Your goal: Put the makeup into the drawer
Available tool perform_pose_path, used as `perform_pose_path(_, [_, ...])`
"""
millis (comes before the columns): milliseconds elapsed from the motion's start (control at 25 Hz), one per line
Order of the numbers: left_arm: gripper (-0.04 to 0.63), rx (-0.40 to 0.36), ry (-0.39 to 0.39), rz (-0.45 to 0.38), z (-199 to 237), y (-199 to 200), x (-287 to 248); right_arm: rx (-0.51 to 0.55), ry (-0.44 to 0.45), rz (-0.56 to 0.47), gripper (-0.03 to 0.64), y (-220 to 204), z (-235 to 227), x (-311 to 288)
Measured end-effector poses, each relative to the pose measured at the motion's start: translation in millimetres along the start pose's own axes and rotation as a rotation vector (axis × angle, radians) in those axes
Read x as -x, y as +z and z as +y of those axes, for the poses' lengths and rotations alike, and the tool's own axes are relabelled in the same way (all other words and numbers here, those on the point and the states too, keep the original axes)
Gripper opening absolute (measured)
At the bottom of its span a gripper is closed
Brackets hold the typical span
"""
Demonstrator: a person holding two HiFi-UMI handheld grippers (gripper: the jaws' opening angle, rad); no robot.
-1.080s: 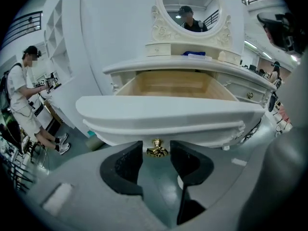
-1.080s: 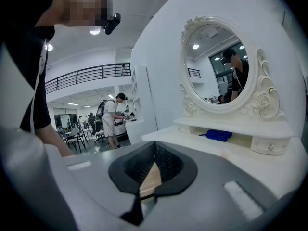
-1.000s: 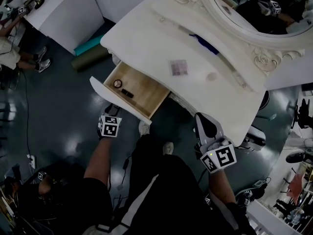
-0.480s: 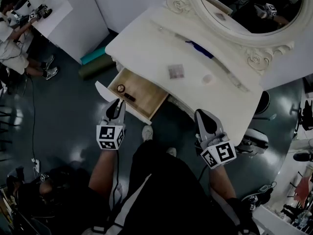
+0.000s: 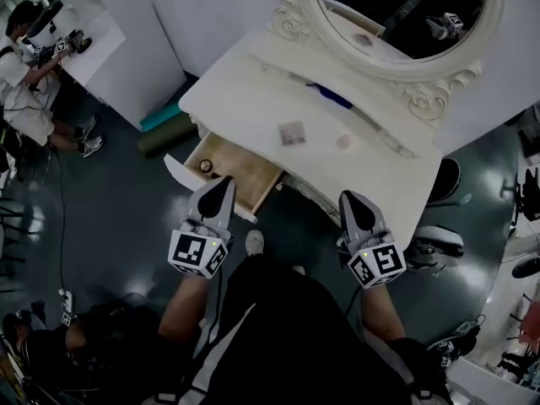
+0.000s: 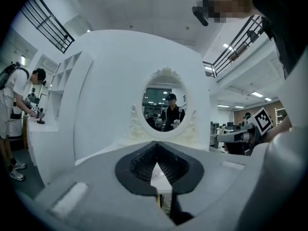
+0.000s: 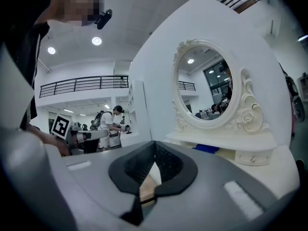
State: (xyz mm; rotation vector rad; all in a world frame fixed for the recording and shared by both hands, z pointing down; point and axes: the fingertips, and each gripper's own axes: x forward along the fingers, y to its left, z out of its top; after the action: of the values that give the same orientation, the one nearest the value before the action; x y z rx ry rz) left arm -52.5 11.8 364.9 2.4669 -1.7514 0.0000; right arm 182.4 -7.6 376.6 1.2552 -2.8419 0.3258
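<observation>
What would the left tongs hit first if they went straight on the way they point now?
Left tongs would likely meet the white dressing table, near its top edge above the open drawer; depth is unclear.

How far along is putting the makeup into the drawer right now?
Done: the drawer stands open with a small round item inside. In hand: nothing; the left tool and right tool are both shut and empty. Left: a square palette, a pale pink piece and a blue item lie on the dressing table, not yet put away.
</observation>
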Motion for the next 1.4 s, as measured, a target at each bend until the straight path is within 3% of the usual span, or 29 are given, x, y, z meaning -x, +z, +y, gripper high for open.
perform_pose_path(200, [0.002, -0.006, -0.038, -0.009, -17.6, 8.8, -9.3, 0.005, 0.003, -0.011, -0.002, 5.6, -0.9, 1.9])
perform_pose_path(600, [0.003, -0.022, -0.037, -0.035, -14.5, 12.6, -15.3, 0.003, -0.001, -0.011, -0.002, 4.8, -5.5, -1.4])
perform_pose_path(960, [0.003, -0.028, -0.026, -0.013, 3.1, 11.0, -13.8, 0.053, 0.018, 0.070, 0.000, -17.4, -2.2, -37.4])
perform_pose_path(1400, [0.003, -0.023, -0.079, 0.015, 43.3, 13.2, -20.6, 0.223, -0.220, 0.305, 0.064, -78.7, -86.9, -101.0])
